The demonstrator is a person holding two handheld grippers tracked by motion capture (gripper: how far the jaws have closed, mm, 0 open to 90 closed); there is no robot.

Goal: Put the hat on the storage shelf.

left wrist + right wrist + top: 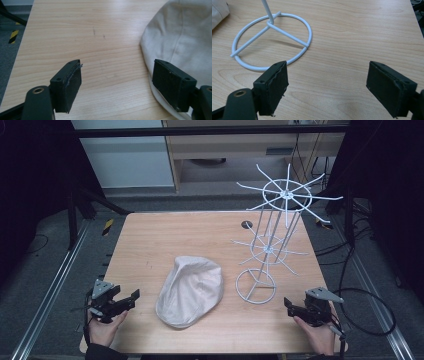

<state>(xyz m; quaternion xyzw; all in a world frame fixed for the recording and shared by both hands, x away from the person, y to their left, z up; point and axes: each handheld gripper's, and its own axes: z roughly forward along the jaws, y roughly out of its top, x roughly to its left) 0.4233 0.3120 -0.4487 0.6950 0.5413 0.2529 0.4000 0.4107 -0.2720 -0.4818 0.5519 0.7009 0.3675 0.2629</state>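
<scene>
the cap (190, 291) lies just right of the left gripper (131, 299), nearer it than the right gripper (289, 306); both grippers gape empty.

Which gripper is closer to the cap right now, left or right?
Left. The left gripper sits just off the cap's left edge, jaws open. The right gripper is farther away, beyond the wire rack's base ring.

My table (150, 245) is smooth pale wood. The cap (190, 290) is soft cloth. The rack (272, 235) is shiny white wire.
</scene>
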